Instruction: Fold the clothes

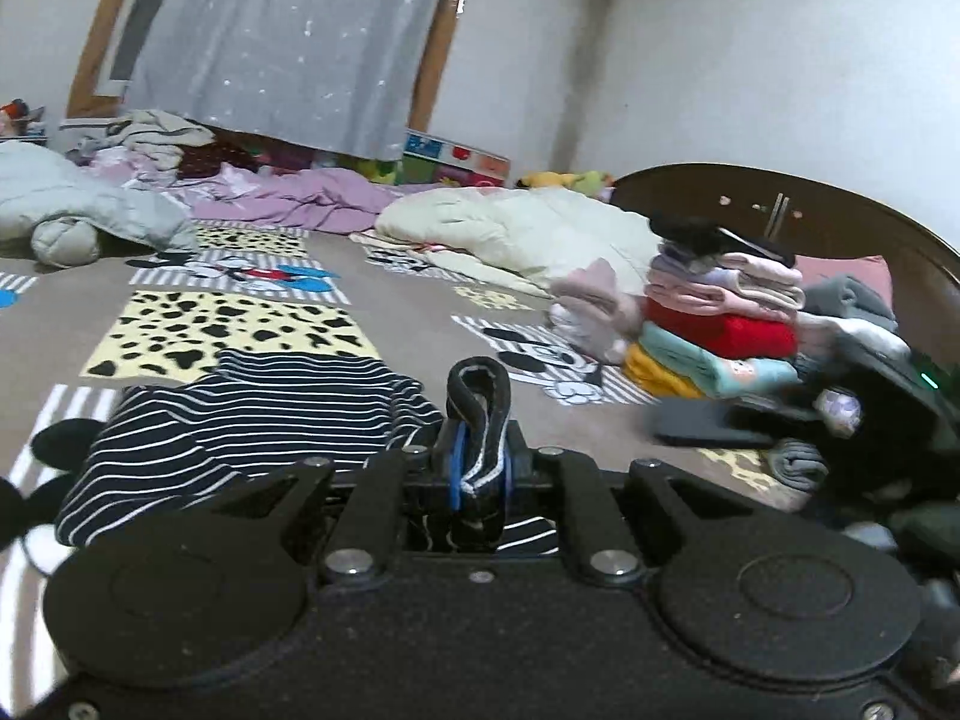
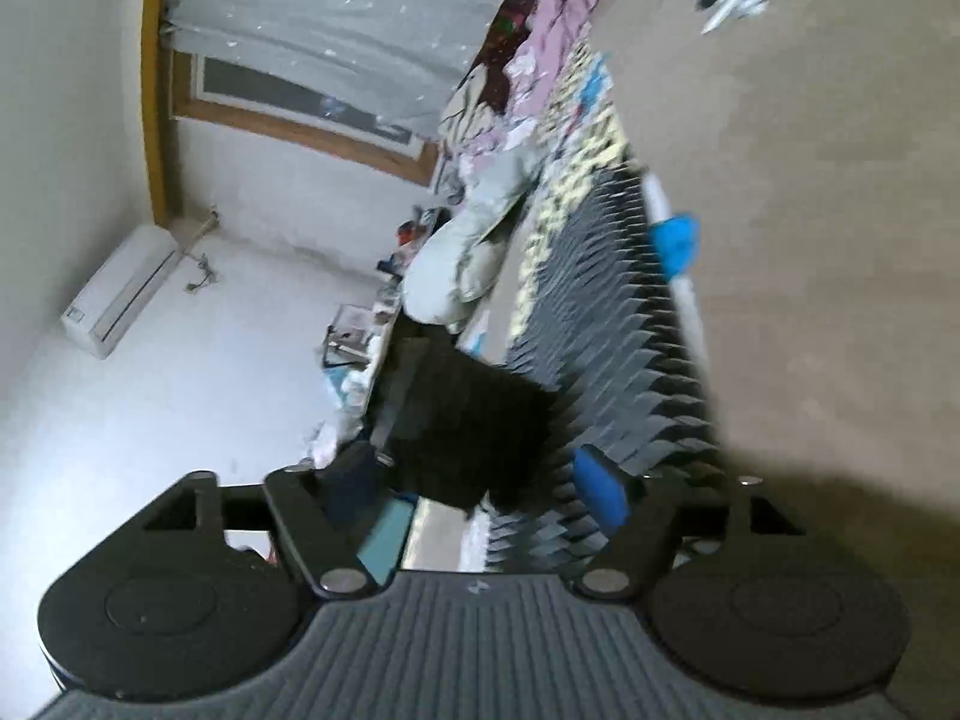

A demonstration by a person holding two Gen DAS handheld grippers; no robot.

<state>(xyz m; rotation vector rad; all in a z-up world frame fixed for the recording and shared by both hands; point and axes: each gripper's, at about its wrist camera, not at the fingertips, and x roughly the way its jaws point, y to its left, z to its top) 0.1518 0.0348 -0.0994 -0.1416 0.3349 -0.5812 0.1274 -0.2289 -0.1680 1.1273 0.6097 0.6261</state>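
Bedroom, cartoon bedsheet – no legible writing

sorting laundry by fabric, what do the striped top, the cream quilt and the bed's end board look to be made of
Striped top: looks like soft knit jersey, matte; it drapes and folds limply in the left gripper. Cream quilt: probably padded fabric, matte; it lies puffy with rounded creases. End board: seems to be dark wood or veneer with a slight sheen and metal handles; which of the two cannot be told.
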